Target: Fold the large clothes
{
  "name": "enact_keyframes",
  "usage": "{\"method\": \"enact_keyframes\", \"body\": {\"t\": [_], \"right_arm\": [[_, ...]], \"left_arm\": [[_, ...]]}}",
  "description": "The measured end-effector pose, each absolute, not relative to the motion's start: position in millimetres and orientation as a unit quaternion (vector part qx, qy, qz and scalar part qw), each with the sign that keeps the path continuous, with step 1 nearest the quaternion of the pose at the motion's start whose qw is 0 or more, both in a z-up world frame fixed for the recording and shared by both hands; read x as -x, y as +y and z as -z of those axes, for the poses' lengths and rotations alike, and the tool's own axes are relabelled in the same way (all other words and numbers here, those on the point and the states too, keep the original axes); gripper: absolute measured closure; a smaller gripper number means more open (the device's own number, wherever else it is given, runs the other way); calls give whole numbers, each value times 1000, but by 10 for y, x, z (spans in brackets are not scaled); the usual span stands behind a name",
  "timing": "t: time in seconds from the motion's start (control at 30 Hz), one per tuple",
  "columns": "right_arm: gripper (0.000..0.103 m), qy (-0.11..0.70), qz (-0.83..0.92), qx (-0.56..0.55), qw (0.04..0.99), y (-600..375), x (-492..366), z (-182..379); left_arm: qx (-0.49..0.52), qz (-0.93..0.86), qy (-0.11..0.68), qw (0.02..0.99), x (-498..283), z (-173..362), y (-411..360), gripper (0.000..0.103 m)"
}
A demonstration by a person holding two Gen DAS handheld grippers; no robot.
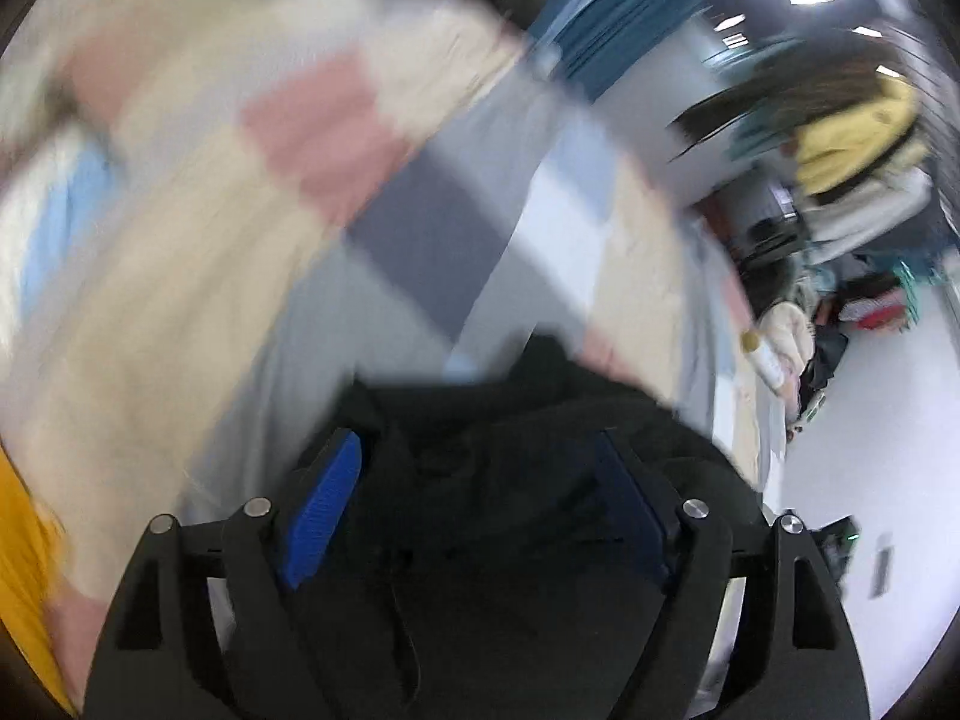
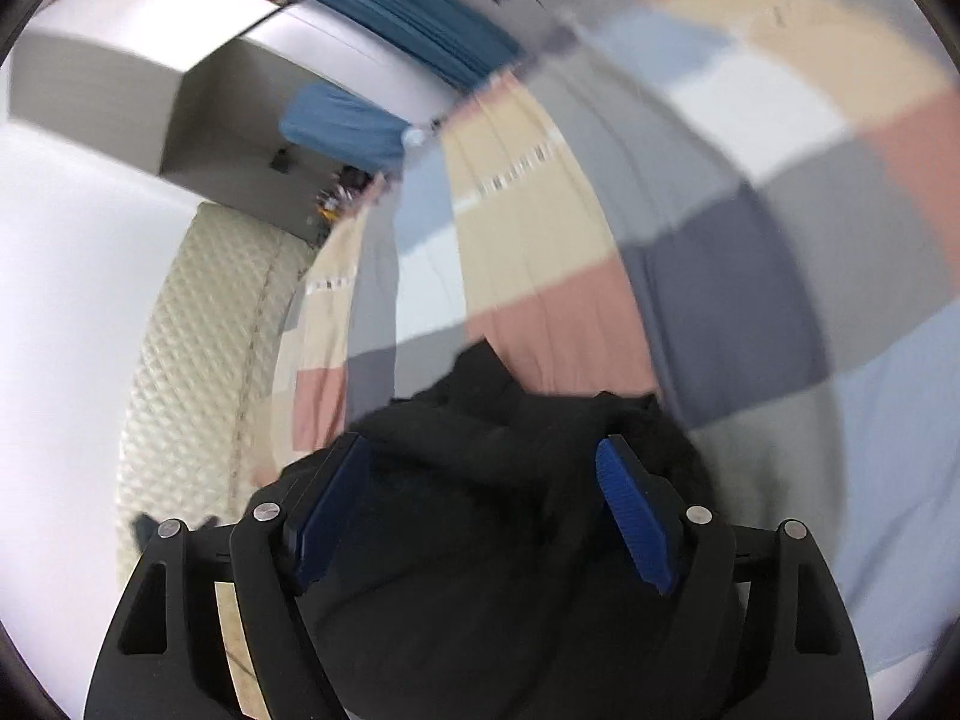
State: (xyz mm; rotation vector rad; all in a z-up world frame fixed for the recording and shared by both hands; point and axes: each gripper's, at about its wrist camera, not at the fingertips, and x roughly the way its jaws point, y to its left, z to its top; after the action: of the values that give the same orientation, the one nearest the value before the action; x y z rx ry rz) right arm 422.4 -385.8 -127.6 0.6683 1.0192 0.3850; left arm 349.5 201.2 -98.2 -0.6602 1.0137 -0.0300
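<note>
A black garment (image 1: pixel 510 396) lies bunched on a patchwork bed cover (image 1: pixel 324 120) of pink, cream, grey and blue squares. My left gripper (image 1: pixel 477 444) stands over it with the blue pads (image 1: pixel 324 510) wide apart; dark cloth fills the gap between them, and neither pad presses on it. In the right wrist view the same black garment (image 2: pixel 480 384) sits heaped between the spread fingers of my right gripper (image 2: pixel 483 441), whose blue pads (image 2: pixel 636 516) also stand clear of the fabric. The patchwork cover (image 2: pixel 720 240) stretches away behind it. Both views are blurred.
A person in a yellow top (image 1: pixel 840 144) stands past the bed's far right edge. The quilted mattress side (image 2: pixel 198 330) drops to a pale floor on the left. Blue curtains (image 2: pixel 414 6) hang at the back. Something yellow (image 1: pixel 18 570) shows at the lower left.
</note>
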Motion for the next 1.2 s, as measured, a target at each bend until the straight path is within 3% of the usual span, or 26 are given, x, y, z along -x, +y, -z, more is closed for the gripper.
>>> {"method": "enact_keyframes", "body": {"t": [0.13,0.27,0.57,1.2], "right_arm": [[25,450,-191,-261,833,-3539,-4118,921],[25,443,-210,-212,846,-3004,-4130,971],[29,458,-208,-60,862,-1962,-4095,1797],[28,454,-171,-26,874,-1722,-4718,2308]], "left_arm": [[273,23,432,859,-3366,637,1781,23],[202,51,425,881,-3417,660,1224,23],[1,21,469,883,-3851,1497,147,23],[26,7,473,880,-4382,2075,287,24]]}}
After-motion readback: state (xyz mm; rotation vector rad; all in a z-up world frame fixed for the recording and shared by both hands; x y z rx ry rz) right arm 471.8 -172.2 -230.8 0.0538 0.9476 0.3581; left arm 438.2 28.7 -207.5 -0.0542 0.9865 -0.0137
